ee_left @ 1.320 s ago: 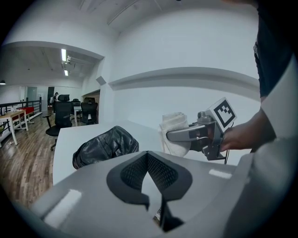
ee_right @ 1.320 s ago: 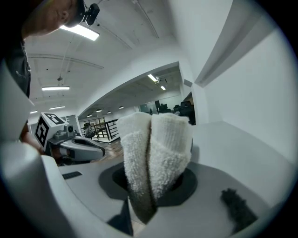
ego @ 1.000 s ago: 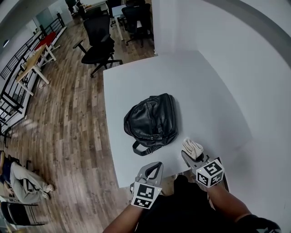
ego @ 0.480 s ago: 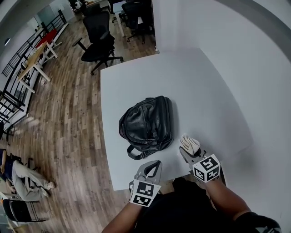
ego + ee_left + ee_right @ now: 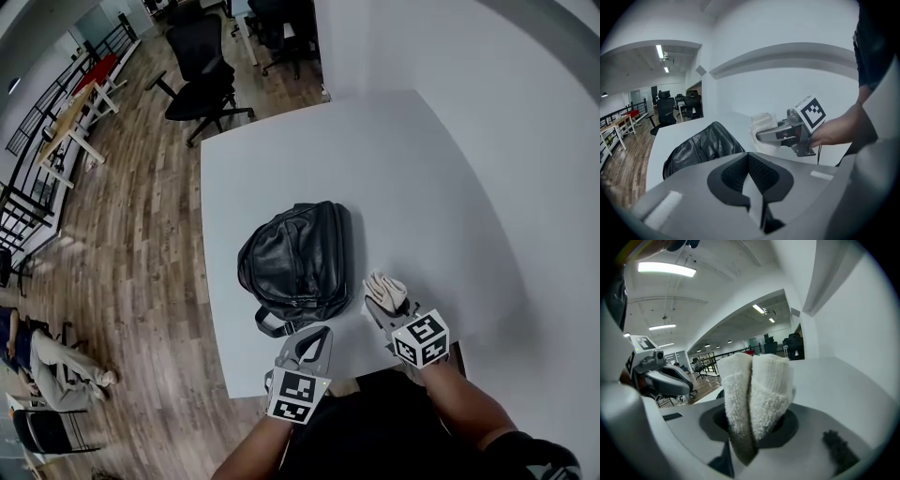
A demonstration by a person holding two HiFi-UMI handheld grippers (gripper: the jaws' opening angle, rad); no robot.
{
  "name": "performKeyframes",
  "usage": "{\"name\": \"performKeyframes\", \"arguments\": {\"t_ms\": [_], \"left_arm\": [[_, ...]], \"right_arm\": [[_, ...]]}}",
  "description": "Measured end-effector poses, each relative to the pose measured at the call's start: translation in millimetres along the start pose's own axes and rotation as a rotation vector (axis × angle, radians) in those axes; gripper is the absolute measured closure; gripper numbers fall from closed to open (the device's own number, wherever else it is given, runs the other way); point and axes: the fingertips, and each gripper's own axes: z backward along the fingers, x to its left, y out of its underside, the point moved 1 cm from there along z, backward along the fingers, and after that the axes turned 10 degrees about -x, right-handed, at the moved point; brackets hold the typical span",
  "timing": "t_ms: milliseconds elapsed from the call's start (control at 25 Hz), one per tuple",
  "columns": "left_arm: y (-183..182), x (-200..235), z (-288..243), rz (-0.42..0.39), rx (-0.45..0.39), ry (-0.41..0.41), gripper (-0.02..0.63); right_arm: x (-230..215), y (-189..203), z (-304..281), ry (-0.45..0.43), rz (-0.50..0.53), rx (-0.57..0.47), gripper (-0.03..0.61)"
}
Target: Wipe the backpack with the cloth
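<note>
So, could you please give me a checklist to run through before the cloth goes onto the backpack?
1. Cloth held in right gripper: ok, jaws shut on it.
2. Left gripper empty: ok, jaws together.
3. Backpack lying on table: ok.
4. Cloth touching backpack: not ok, apart, to its right.
5. Left gripper steadying backpack: not ok, clear of it.
6. Dirty spots located: cannot tell.
</note>
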Motion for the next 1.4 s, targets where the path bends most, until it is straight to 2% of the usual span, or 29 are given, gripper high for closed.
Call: {"name": "performKeyframes", "arguments": {"t_ms": [560, 920, 1200, 1400], "left_arm": [[-14, 21, -37, 0.014, 0.02, -0.059, 0.607], [-10, 30, -49, 0.051, 0.043, -0.114, 0.607], [-7, 31, -53, 0.132, 0.049, -0.143, 0.607], [-6, 35, -52, 0.149, 0.046, -0.179, 0.607]], "right_arm": [[-66, 1, -36, 0.004, 0.0, 0.026, 0.479], [-114, -1, -84, -0.015, 0.104, 0.047, 0.479], [-147, -15, -124, -0.01, 0.128, 0.03, 0.479], [-161, -21, -151, -0.015, 0.16, 0.024, 0.479]]}}
